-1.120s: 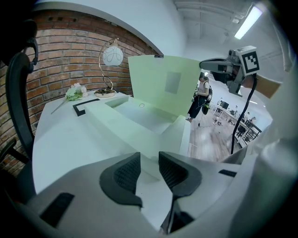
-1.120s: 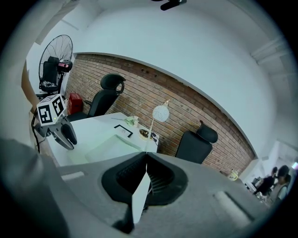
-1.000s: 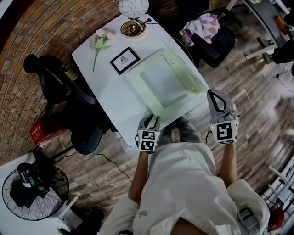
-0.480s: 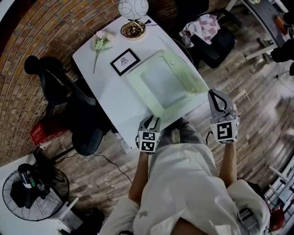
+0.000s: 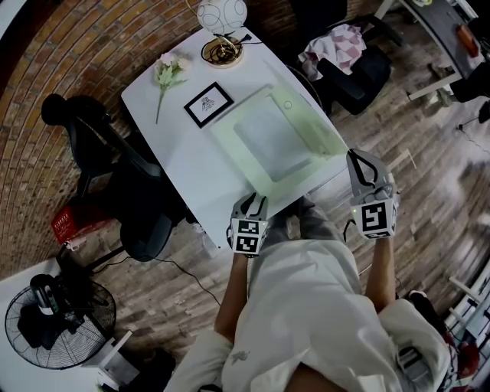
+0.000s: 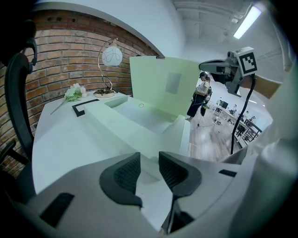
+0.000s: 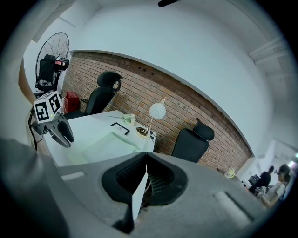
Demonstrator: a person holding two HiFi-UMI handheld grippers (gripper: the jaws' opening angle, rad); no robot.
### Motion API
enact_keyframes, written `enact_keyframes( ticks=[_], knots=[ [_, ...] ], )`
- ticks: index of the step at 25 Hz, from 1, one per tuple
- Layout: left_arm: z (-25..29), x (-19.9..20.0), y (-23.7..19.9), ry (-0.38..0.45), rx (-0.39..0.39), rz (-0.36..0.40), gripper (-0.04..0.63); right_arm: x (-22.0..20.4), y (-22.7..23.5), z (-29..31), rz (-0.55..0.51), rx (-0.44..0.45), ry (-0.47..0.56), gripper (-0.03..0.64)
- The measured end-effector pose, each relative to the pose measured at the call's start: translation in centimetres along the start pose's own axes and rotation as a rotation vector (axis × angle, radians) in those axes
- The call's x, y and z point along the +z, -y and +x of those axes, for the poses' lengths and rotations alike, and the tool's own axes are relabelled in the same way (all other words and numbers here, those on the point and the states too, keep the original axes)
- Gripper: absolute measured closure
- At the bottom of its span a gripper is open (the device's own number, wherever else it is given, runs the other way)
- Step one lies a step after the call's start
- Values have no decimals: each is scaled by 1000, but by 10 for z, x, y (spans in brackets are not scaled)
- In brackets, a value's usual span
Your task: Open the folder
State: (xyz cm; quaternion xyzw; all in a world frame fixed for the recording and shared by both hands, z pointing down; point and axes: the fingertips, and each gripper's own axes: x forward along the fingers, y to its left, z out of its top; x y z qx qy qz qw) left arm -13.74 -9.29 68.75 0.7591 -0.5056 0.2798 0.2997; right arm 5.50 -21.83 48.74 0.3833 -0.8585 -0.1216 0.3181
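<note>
Left gripper (image 5: 252, 198), jaws parted, hovering over table (image 5: 176, 153) edge at folder's 7 o'clock. Right gripper (image 5: 355, 158), jaws closed, hanging off-table at 4. Pale green folder (image 5: 276, 138) lying exposed mid-table. Picture frame (image 5: 207, 101), flower (image 5: 167, 70) and lamp (image 5: 222, 15) sitting beyond, 10–11 o'clock.

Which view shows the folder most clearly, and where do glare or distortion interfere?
Left gripper view: sharp, folder evenly lit, ceiling light flares top right. Head view: pale folder blends into bright white table. Right gripper view: heavy fisheye, dark rim.
</note>
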Motion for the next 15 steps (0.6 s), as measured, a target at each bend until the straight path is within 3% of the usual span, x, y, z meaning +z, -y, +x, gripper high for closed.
enact_keyframes(
  ticks=[15],
  knots=[
    [-1, 1, 0, -8, -11, 10, 471, -1, 4, 2, 15, -9, -16, 607]
  ],
)
